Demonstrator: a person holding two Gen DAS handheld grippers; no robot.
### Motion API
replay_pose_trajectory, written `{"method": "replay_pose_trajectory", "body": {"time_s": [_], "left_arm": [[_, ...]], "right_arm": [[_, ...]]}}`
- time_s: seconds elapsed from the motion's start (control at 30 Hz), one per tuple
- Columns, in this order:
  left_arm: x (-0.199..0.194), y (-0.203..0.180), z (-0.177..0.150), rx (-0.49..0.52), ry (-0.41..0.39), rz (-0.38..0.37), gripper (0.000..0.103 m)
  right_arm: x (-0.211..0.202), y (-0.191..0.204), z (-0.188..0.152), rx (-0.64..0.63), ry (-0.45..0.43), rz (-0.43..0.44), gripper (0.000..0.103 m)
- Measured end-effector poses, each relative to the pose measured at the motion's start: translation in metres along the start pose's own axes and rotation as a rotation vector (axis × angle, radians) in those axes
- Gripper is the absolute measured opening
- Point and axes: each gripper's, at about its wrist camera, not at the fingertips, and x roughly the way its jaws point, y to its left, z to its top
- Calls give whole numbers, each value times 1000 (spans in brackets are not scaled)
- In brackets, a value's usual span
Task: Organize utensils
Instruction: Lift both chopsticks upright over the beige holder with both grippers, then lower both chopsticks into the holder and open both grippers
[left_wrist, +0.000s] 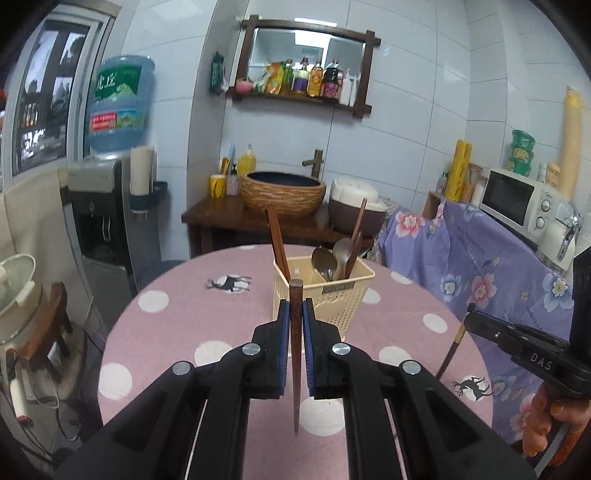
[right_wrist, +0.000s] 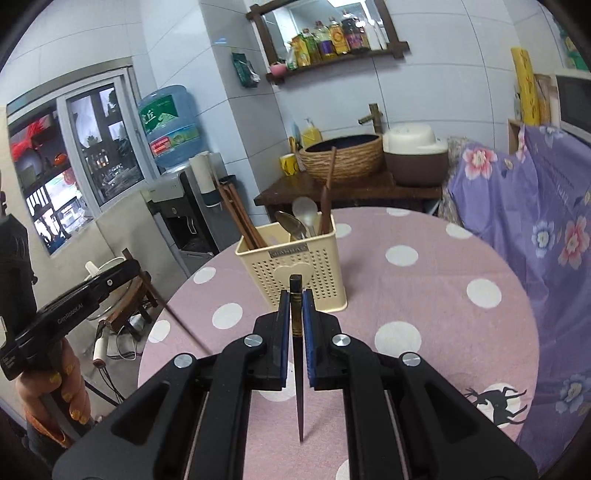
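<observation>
Each gripper pinches one chopstick above the table.

Left gripper (left_wrist: 296, 314) clamps a brown chopstick (left_wrist: 295, 354); right gripper (right_wrist: 296, 306) clamps a dark chopstick (right_wrist: 298, 369). The holder (left_wrist: 325, 291) stands just beyond both jaws, holding spoons (left_wrist: 327, 260).

Perforated cream plastic basket (right_wrist: 295, 273); wooden chopsticks (left_wrist: 276, 236); shiny metal spoon (left_wrist: 324, 260).

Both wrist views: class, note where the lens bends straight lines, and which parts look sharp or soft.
Left wrist view: wall tile seams bow outward near the dark round edges; the left gripper and its chopstick are sharp, while the water bottle looks slightly soft. Right wrist view: the window frame curves and tilts; the utensil basket is crisp.
</observation>
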Motion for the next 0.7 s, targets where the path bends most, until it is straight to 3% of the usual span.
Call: {"method": "replay_pose_trajectory", "body": {"time_s": [0.2, 0.37, 0.53, 0.7], "left_arm": [[5, -7, 9, 23, -16, 11, 8], [6, -9, 30, 24, -24, -6, 8], [2, -12, 77, 4, -58, -42, 8], [-3, -24, 139, 16, -150, -23, 8]], "right_arm": [[0, 14, 10, -43, -9, -5, 8], [3, 24, 37, -93, -21, -22, 8], [2, 36, 95, -128, -61, -36, 8], [-4, 48, 167, -146, -154, -53, 8]]}}
